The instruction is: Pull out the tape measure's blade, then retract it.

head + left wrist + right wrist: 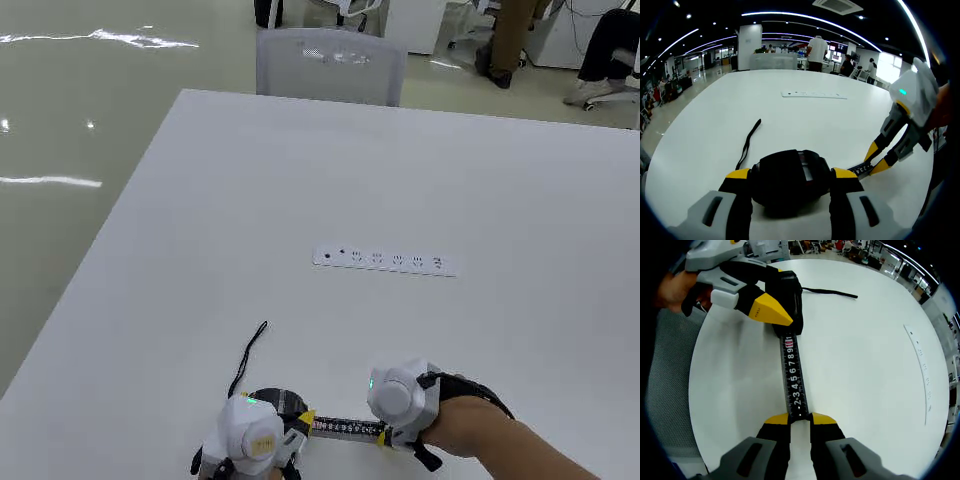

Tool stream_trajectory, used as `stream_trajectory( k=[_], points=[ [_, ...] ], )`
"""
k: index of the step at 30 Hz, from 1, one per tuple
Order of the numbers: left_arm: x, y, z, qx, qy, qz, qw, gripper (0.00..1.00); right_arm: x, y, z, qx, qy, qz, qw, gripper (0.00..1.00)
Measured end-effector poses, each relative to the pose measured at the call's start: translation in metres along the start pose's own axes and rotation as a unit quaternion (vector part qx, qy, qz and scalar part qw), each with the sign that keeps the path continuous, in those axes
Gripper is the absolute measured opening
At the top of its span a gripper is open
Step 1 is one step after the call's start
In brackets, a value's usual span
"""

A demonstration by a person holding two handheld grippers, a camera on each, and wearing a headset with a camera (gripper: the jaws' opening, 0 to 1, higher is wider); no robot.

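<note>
- We see the left gripper (790, 175) clamped on the tape measure (787, 297), one yellow-tipped jaw on each side of its round black case. The case rests on the white table (300, 180), close to the near edge.
- The blade (794, 380) is drawn out of the case and lies flat along the tabletop, black with white printed figures (a red mark sits right at the case mouth).
- The right gripper (800, 418) is pinched on the free end of the blade, its two yellow tips pressed together over it.
- In the head view the two grippers sit side by side at the bottom of the picture, with the short run of blade stretched between them.
- A black wrist strap (248, 358) trails from the case across the table, away from us, lying loose and slightly curved.
- Further out, near the middle of the table, lies a white power strip (385, 261), well apart from the grippers.
- A grey mesh chair (330, 62) stands at the far edge of the table.
</note>
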State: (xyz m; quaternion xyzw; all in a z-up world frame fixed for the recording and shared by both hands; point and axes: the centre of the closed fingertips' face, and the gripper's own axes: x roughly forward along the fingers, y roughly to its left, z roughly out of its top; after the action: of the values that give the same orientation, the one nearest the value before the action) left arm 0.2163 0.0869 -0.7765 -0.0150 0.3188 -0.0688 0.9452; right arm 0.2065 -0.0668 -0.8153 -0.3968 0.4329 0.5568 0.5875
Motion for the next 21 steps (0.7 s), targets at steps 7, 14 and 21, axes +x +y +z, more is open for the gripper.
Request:
stream_trajectory(
  k=[7, 14, 21],
  points=[
    [0.0010, 0.0009, 0.0002, -0.001, 0.001, -0.001, 1.0000, 0.58, 0.0005, -0.0001, 0.0030, -0.005, -0.004, 0.003, 1.0000, 0.13],
    [0.0034, 0.0020, -0.0013, -0.003, 0.000, -0.001, 1.0000, 0.58, 0.0000, 0.0002, 0.0052, -0.003, -0.006, 0.003, 1.0000, 0.14],
    [0.0013, 0.0007, -0.0002, -0.004, 0.001, -0.002, 1.0000, 0.58, -0.0002, 0.0005, 0.0078, -0.004, -0.008, 0.003, 1.0000, 0.14]
  ],
)
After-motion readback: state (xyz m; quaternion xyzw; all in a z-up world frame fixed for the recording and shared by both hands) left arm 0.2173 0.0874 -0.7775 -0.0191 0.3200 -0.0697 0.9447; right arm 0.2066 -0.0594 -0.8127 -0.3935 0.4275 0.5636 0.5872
